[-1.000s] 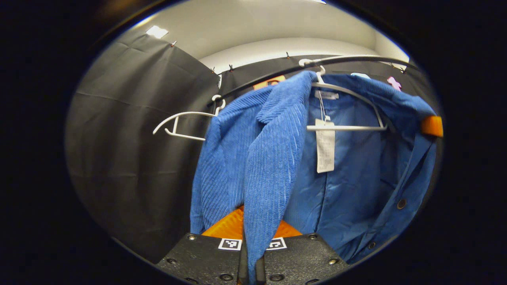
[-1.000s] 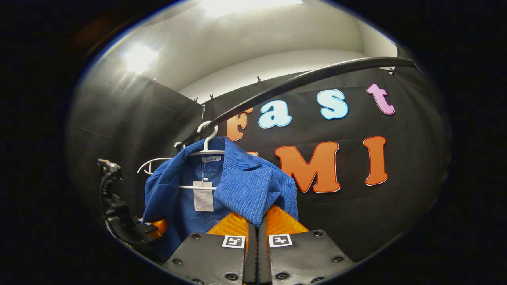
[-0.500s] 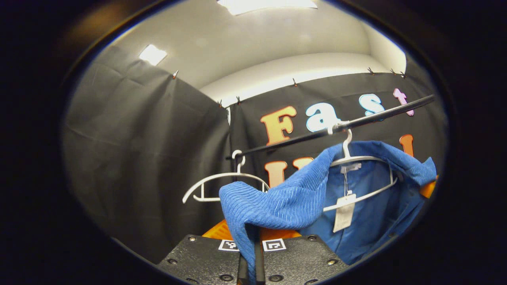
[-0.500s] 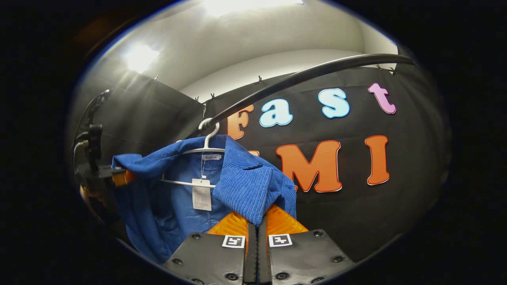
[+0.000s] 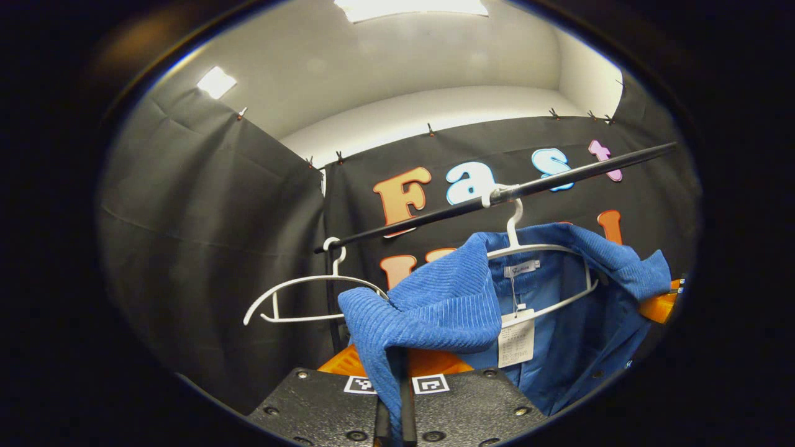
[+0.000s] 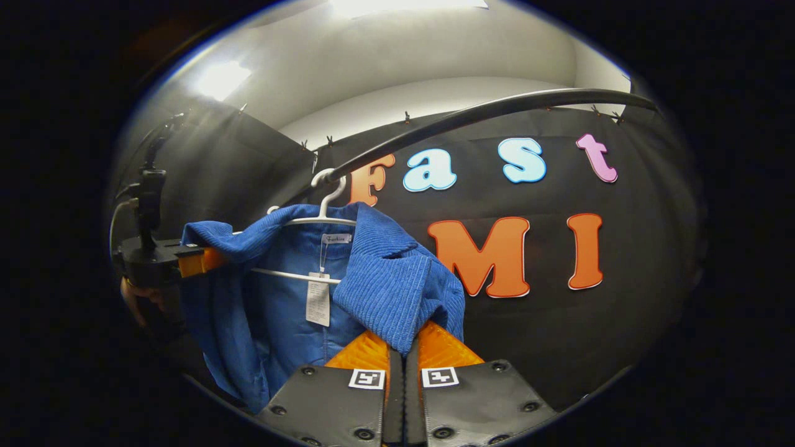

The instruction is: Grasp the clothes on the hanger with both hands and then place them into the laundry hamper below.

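Left gripper view: the left tongs [image 5: 392, 397] are clenched on a shoulder of the blue corduroy jacket [image 5: 447, 304], which is draped on a white hanger [image 5: 546, 254] hooked over the black rail [image 5: 435, 217]; a bare hanger [image 5: 310, 298] is hung beside it.

Right gripper view: the right tongs [image 6: 401, 372] are clamped on the jacket's other shoulder; the left tongs are seen gripping the far shoulder.

Black cloth wall [image 5: 205, 205], perhaps ceiling light [image 5: 410, 6]
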Motion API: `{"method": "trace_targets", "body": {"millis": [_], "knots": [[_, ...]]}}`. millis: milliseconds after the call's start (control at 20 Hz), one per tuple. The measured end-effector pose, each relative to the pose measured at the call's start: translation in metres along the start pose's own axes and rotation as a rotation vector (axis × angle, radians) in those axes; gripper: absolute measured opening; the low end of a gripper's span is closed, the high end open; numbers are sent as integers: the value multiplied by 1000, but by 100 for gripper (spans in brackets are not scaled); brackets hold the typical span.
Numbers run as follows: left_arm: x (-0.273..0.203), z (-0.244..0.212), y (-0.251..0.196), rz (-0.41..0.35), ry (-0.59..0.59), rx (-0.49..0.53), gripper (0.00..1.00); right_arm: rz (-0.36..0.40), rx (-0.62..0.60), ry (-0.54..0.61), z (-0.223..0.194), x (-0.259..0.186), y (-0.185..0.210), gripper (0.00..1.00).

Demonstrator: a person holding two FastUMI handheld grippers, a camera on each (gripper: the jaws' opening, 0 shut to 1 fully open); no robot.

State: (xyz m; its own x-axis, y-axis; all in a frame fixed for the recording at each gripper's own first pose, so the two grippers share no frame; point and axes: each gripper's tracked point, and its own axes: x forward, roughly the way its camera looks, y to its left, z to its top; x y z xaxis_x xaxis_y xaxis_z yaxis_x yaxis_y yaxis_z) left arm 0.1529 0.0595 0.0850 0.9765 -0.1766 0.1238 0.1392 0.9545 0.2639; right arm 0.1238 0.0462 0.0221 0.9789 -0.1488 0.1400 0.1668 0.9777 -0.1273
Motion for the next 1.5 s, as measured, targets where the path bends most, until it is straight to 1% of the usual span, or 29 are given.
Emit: {"method": "trace_targets", "body": {"millis": [50, 100, 150, 200, 250, 300, 350, 400, 450, 500, 550, 600, 650, 700, 750, 800, 900, 950, 1000, 1050, 1100, 1150, 1250, 1350, 1500], "knots": [[4, 0, 1, -32, -5, -18, 4, -29, -14, 3, -1, 1, 2, 8], [9, -1, 1, -67, 0, -69, 5, -54, -23, 3, 1, -1, 6, 8], [15, -1, 3, -93, 16, -144, 5, -71, -23, 7, 1, -1, 10, 8], [20, -2, 10, -104, 38, -212, 5, -74, -18, 13, 1, 0, 19, 8], [25, 1, 19, -102, 39, -251, 5, -69, -18, 13, 2, 1, 25, 8], [32, 7, 31, -83, 15, -240, 4, -68, -22, 4, 7, 5, 30, 8], [37, 15, 44, -60, -7, -191, 4, -66, -22, -8, 14, 9, 33, 9], [41, 25, 47, -62, -28, -158, 3, -66, -20, -20, 18, 11, 34, 9], [45, 33, 46, -81, -33, -183, 4, -68, -20, -32, 22, 12, 34, 9], [52, 39, 41, -115, -29, -251, 5, -74, -17, -40, 25, 12, 33, 8], [57, 46, 42, -117, -52, -272, 5, -75, -7, -50, 29, 13, 35, 8], [60, 54, 56, -80, -103, -186, 4, -70, 3, -64, 32, 12, 37, 9], [64, 52, 65, -48, -102, -98, 3, -63, 4, -75, 34, 14, 38, 8], [68, 44, 60, -58, -79, -134, 2, -59, -7, -82, 33, 15, 40, 9], [74, 41, 52, -74, -62, -229, 4, -57, -18, -81, 30, 17, 41, 8], [78, 36, 58, -54, -55, -263, 5, -50, -21, -76, 27, 17, 45, 8], [87, 26, 89, 28, -60, -203, 3, -23, -4, -70, 24, 20, 48, 8], [92, 20, 97, 52, -45, -204, 3, -11, 1, -69, 22, 21, 48, 8], [95, 13, 101, 74, -38, -225, 3, -3, 1, -74, 20, 22, 47, 8], [99, 3, 109, 115, -24, -213, 6, 1, -1, -73, 19, 24, 44, 8], [103, -17, 117, 132, 26, -173, 5, 10, 4, -66, 18, 23, 43, 8], [107, -35, 115, 122, 80, -182, 5, 18, 11, -68, 18, 23, 42, 8], [114, -59, 103, 109, 126, -286, 5, -2, 22, -78, 21, 21, 33, 8], [111, -84, 106, 109, 145, -285, 6, -34, 26, -82, 23, 19, 24, 8], [85, -133, 94, 66, 228, -300, 7, -69, 4, -83, 25, 29, 7, 8]]}}
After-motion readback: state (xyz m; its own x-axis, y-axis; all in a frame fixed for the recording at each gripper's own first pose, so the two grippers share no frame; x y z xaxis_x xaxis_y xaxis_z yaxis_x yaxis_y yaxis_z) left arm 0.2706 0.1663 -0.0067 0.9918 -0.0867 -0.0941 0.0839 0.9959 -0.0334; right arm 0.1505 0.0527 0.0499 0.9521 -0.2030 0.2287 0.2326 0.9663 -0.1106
